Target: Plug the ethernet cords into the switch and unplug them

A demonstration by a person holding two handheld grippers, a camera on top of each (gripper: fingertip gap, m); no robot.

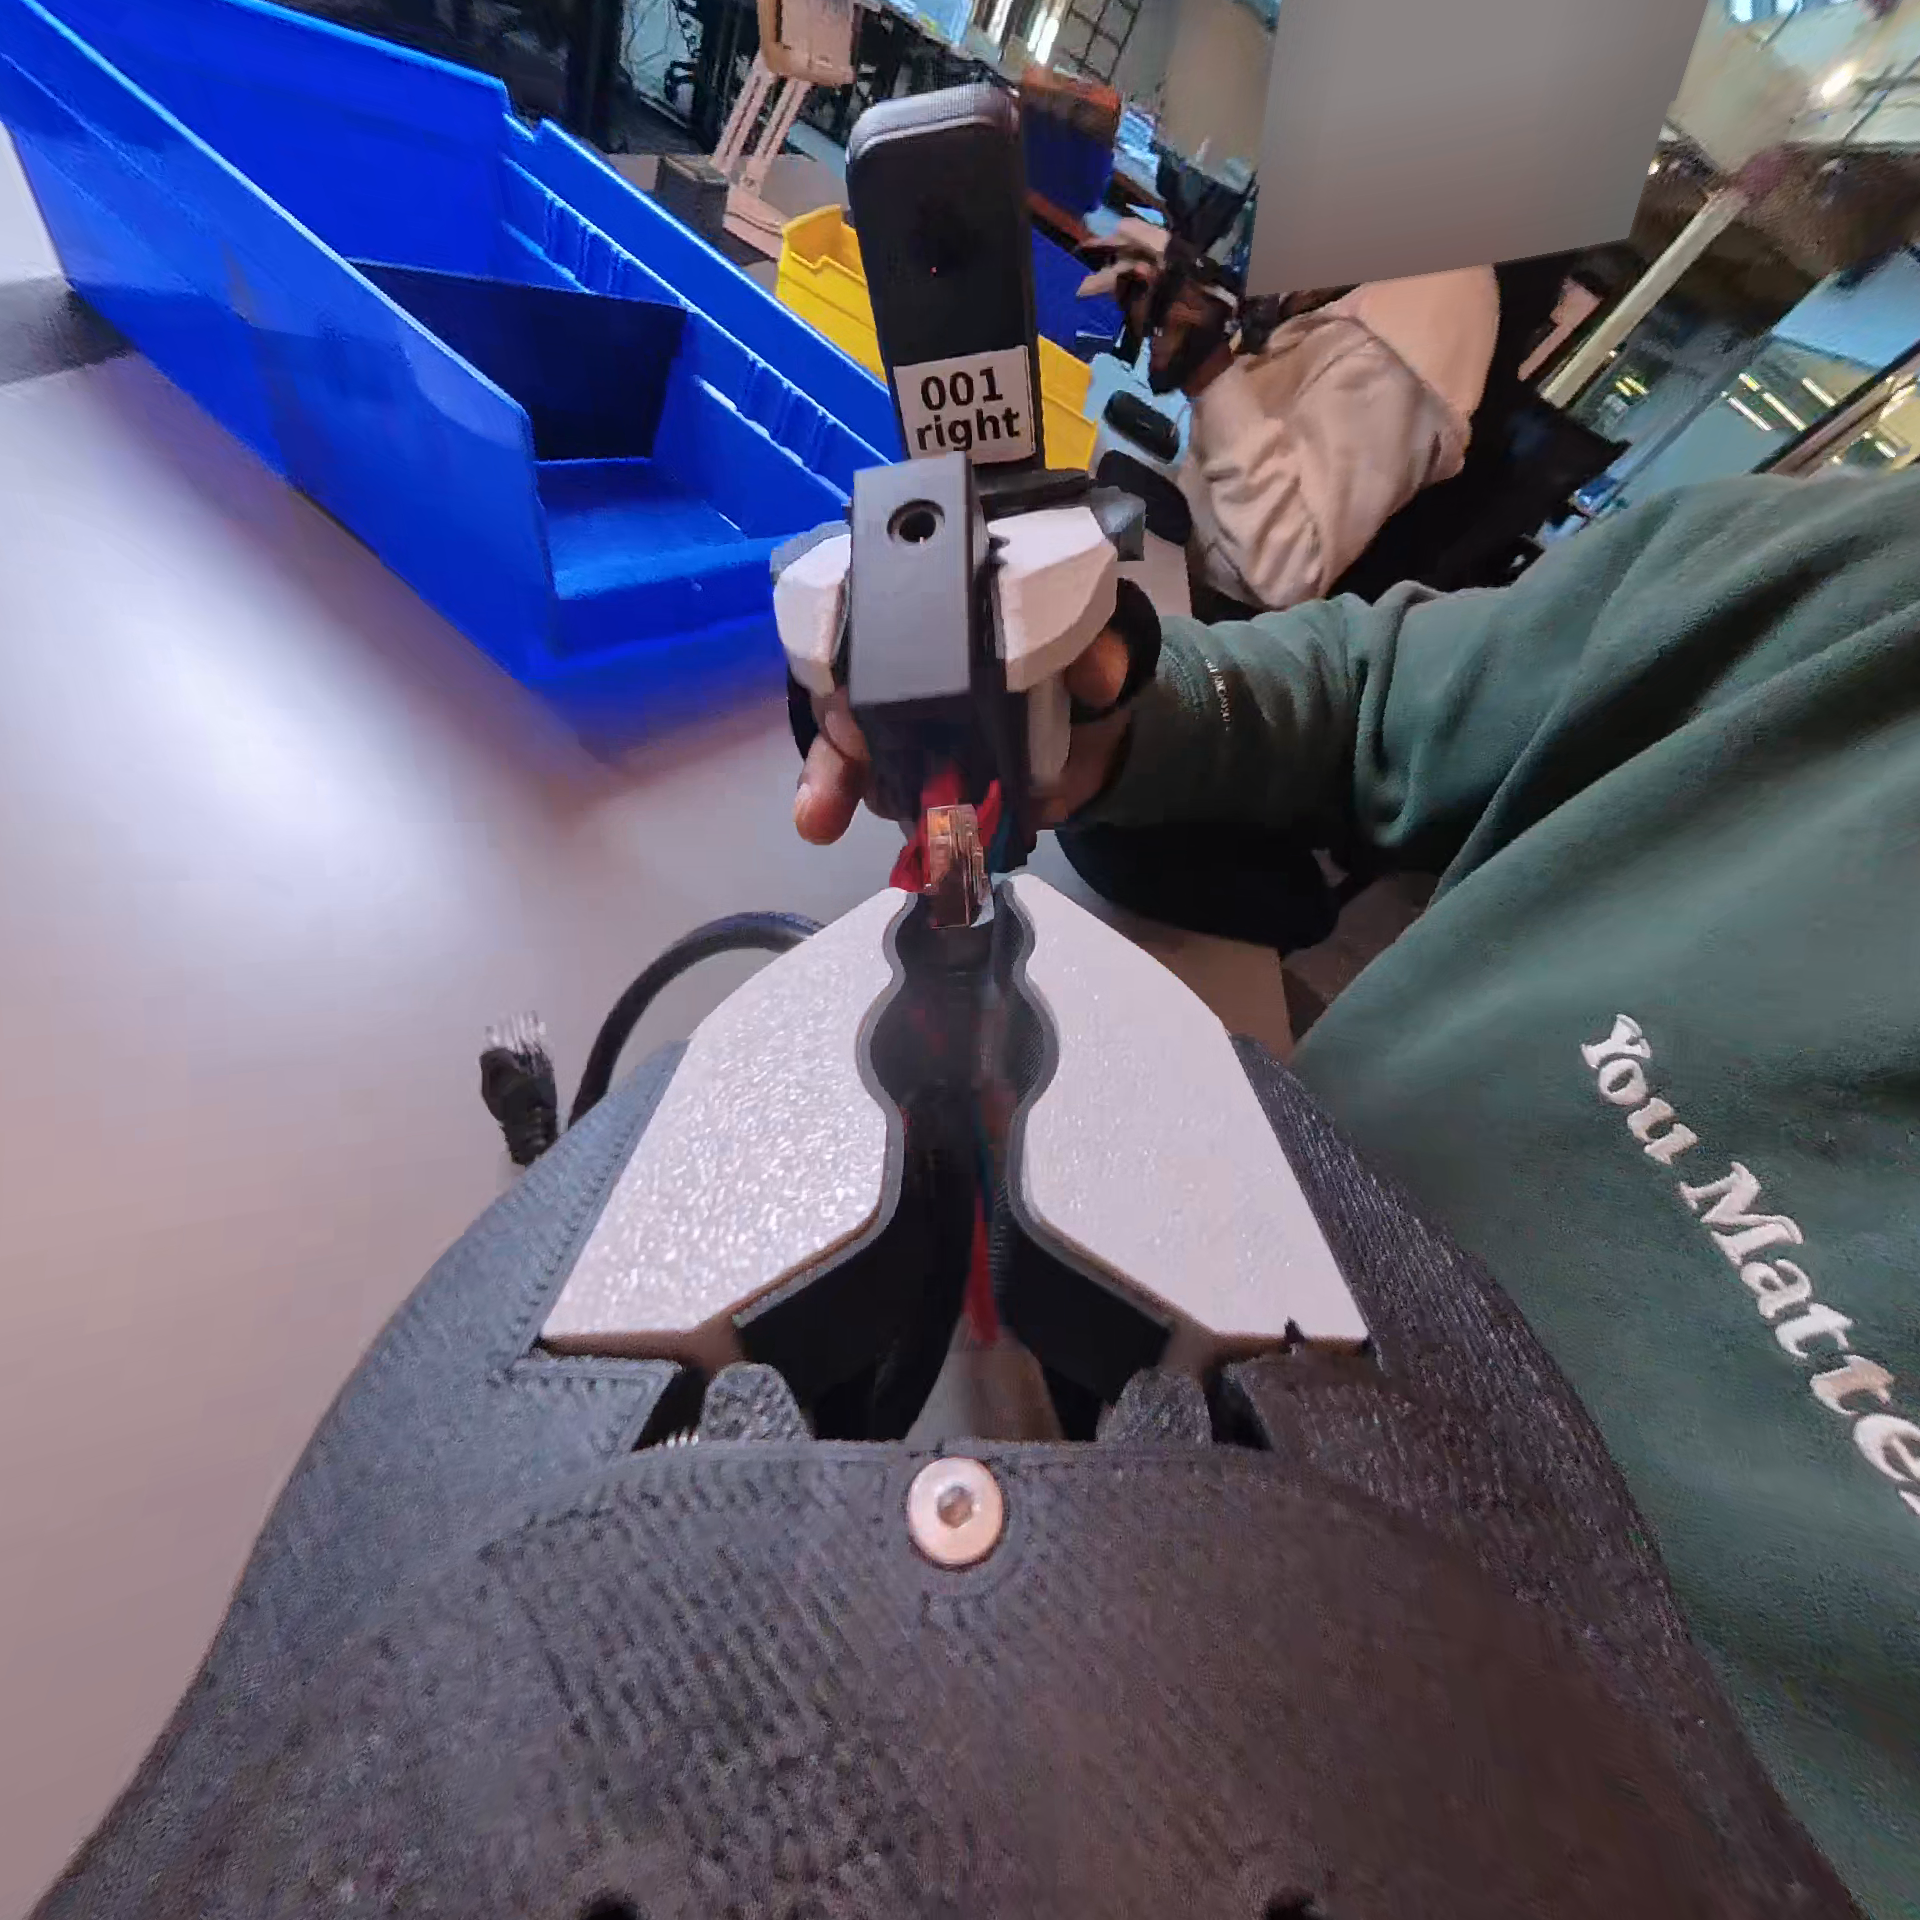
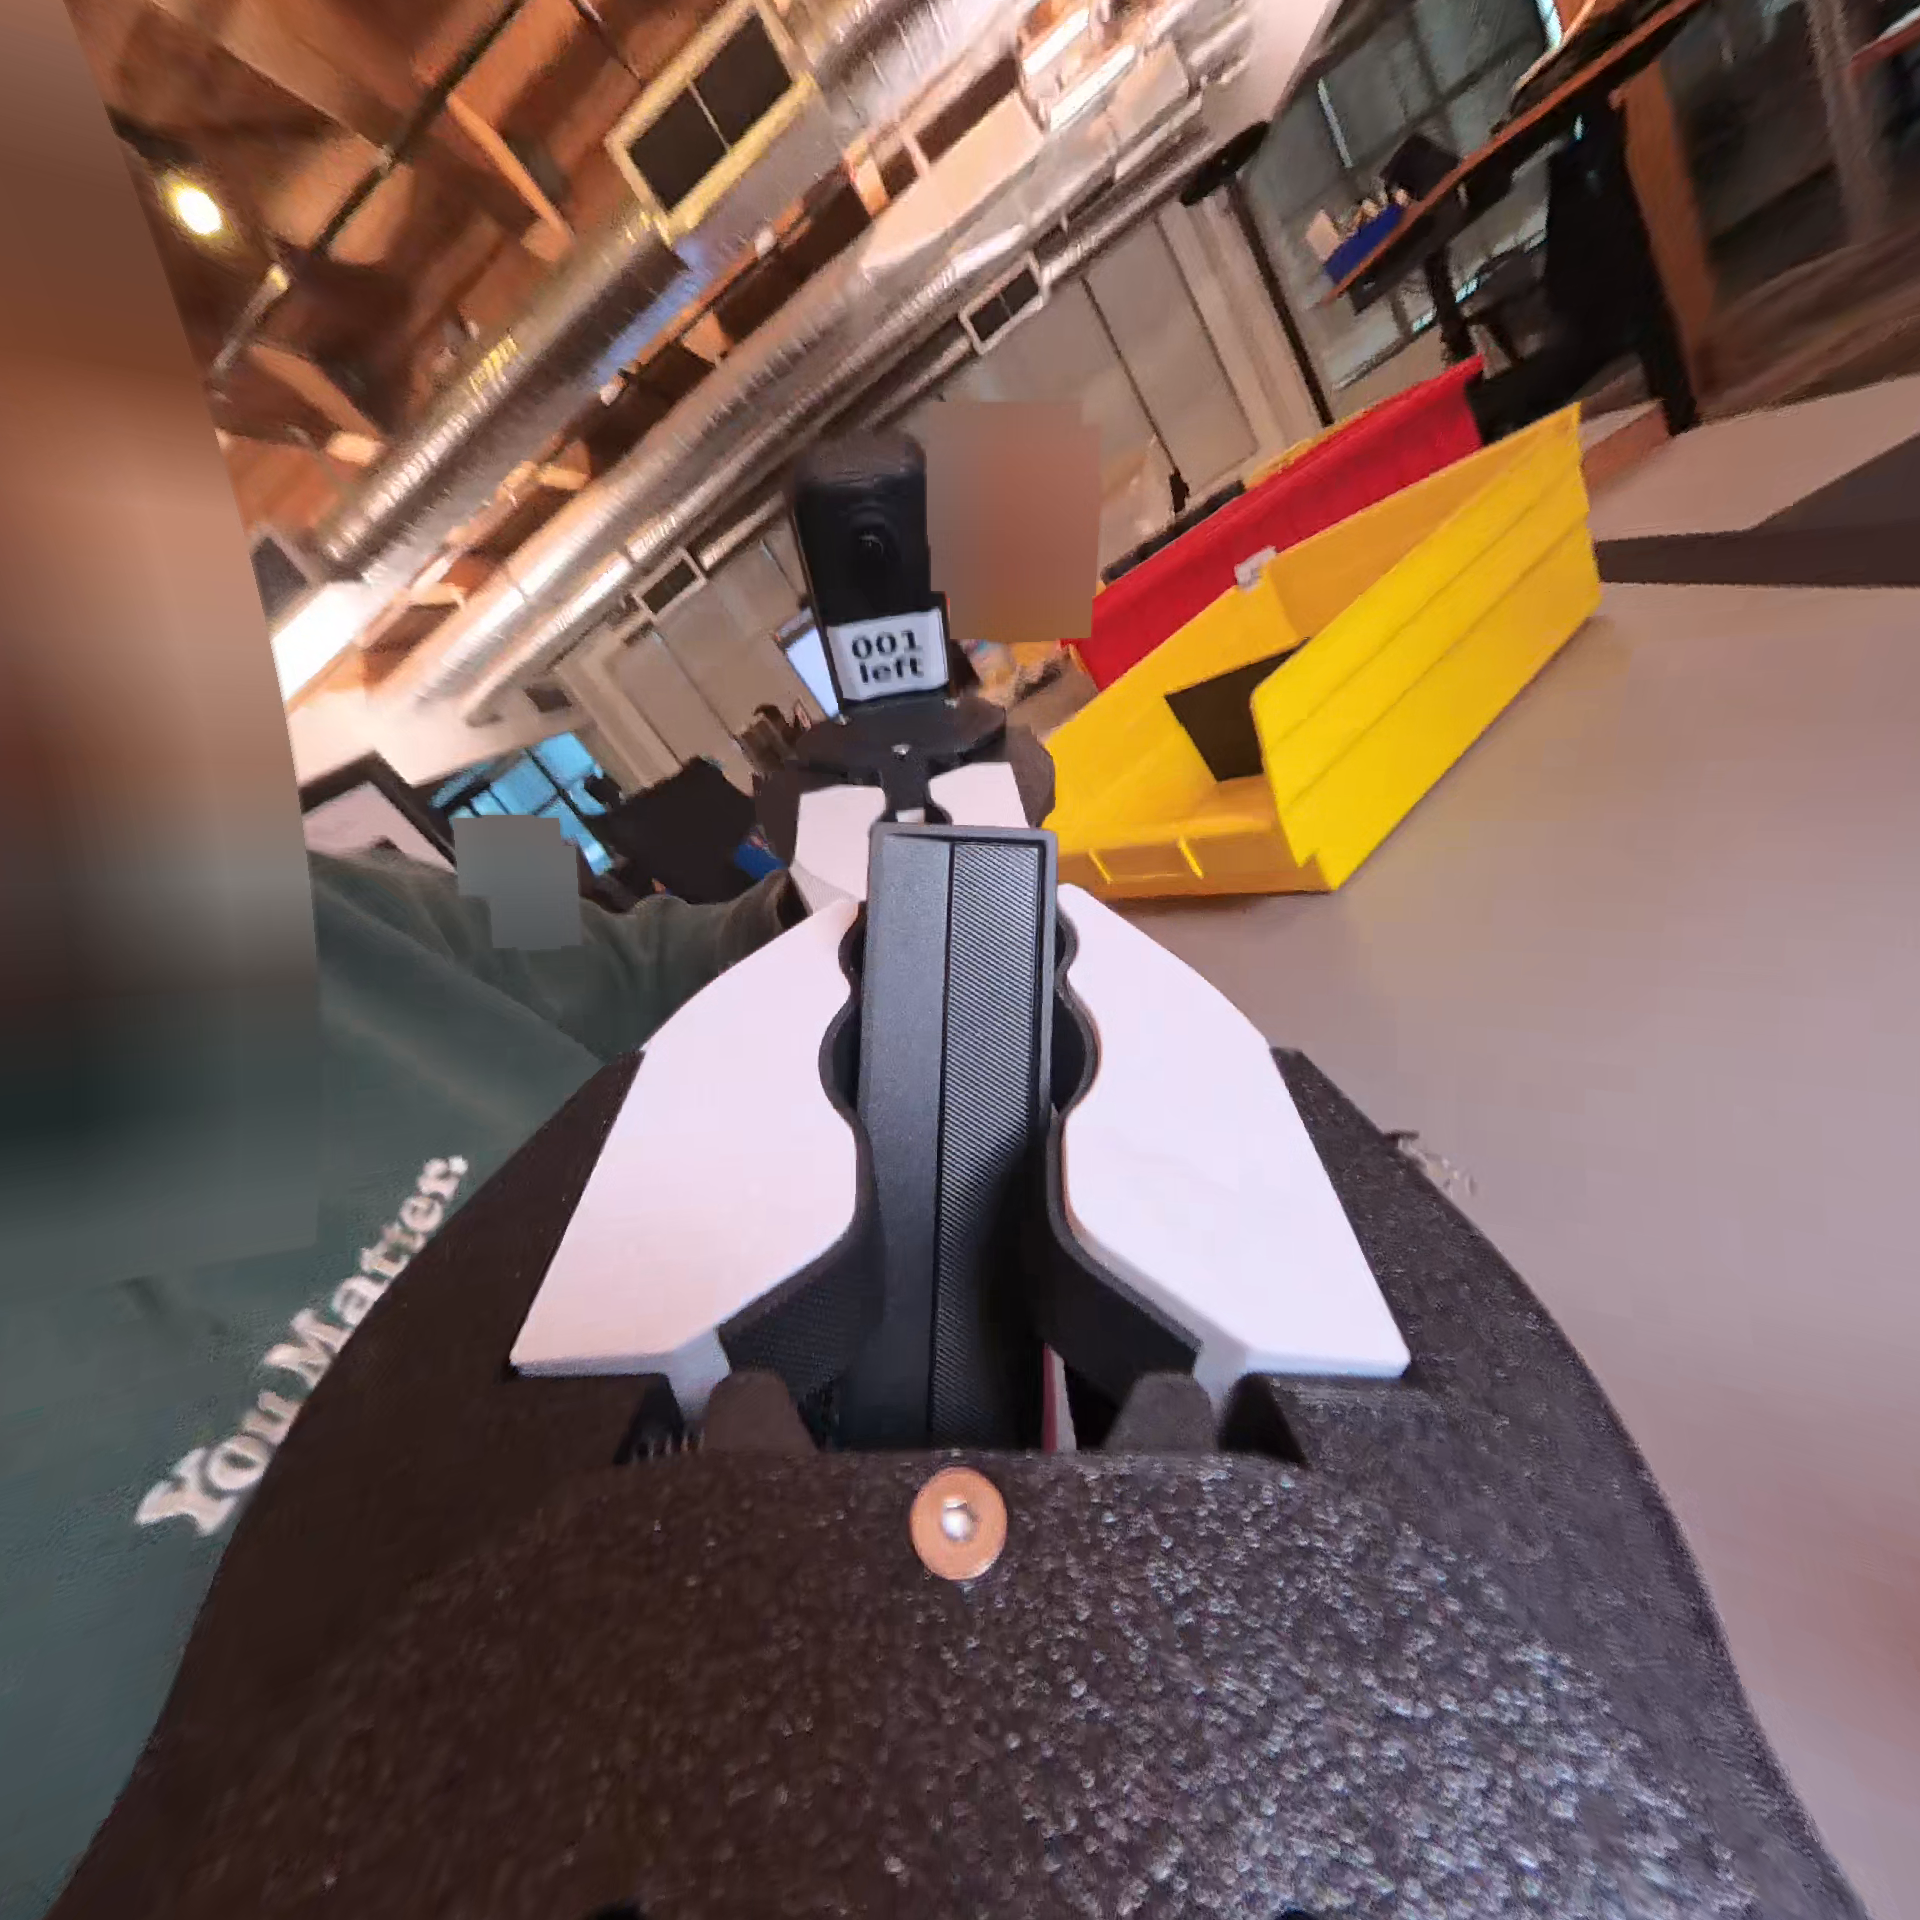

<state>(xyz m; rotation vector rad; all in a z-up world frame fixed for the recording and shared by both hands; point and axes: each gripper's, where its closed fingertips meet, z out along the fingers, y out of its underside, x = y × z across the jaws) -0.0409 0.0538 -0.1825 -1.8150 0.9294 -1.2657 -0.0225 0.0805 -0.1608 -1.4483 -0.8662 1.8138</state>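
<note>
The clear ethernet plug [image 1: 956,864] stands pinched at the very tips of the left gripper [image 1: 958,920], its transparent head poking out past the white fingers [image 1: 769,1132] toward the switch; its cords, red and teal, run back down the narrow slot between those fingers, which are closed onto the plug. Just beyond the plug hangs the switch [image 1: 914,592], a black box held endwise, a round socket showing on its near face; the plug's tip is just short of the switch's lower end, where more red cord [image 1: 920,847] dangles, and whether plug and switch touch cannot be told. The right gripper [image 1: 940,613] clasps the switch from both sides, its white fingers closed against the black casing; a bare hand [image 1: 831,779] in a dark green sleeve [image 1: 1455,727] carries it. In the right wrist view the switch [image 2: 951,1091] fills the gap between that gripper's fingers [image 2: 727,1122], lying lengthwise, gripped tight by the right gripper [image 2: 956,914]; the left gripper [image 2: 904,821] shows just past the switch's far end.

Left of the plug a black ethernet cord [image 1: 665,977] with its own connector [image 1: 516,1081] lies loose on the grey table [image 1: 260,831]; behind the switch stand blue bins [image 1: 416,364] and a yellow bin [image 1: 821,270]; from the right wrist a yellow bin [image 2: 1351,707] and a red bin [image 2: 1299,499] sit right of the switch.
</note>
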